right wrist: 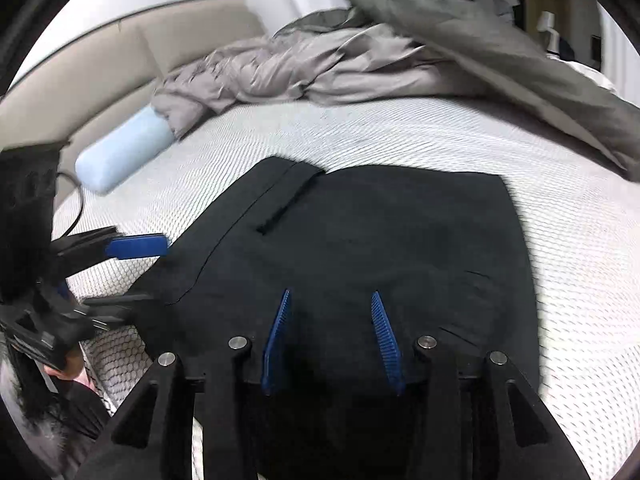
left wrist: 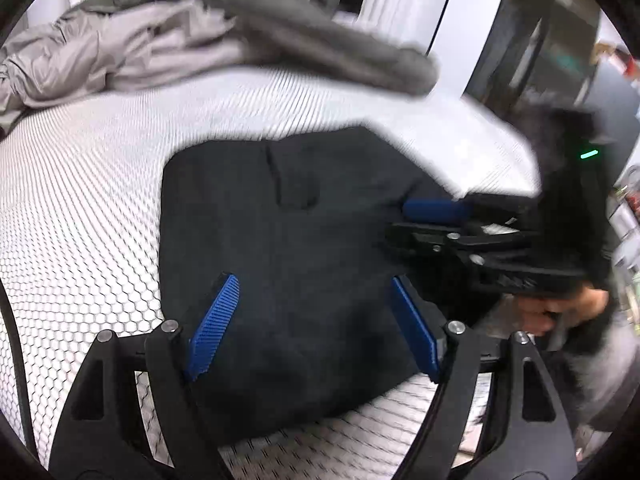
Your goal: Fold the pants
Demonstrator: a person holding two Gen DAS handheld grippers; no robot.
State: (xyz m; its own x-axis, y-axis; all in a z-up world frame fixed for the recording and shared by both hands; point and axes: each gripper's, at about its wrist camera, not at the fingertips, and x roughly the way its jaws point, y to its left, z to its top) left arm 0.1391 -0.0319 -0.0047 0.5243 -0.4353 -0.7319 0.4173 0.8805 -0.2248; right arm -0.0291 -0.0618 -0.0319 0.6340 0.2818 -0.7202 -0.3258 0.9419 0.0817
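While we are leaning over the bed, the black pants (right wrist: 360,248) are lying folded into a compact block on the white honeycomb-textured mattress (left wrist: 80,208), with a pocket seam showing on the upper layer. We are holding the left gripper (left wrist: 312,292) over the near part of the pants, its blue ribbed pads (left wrist: 214,328) standing wide apart with nothing pinched between them. We are holding the right gripper (right wrist: 330,304) above the same cloth, its jaws parted more narrowly, and no fabric is caught between its pads either. From the left wrist view the right gripper is reaching in from the right side over the pants' edge, with a hand (left wrist: 560,312) wrapped around its handle. Behind the pants, a rumpled grey duvet (right wrist: 360,64) is lying heaped across the far side, and a pale blue bolster pillow (right wrist: 124,152) is resting against the beige headboard (right wrist: 100,64).
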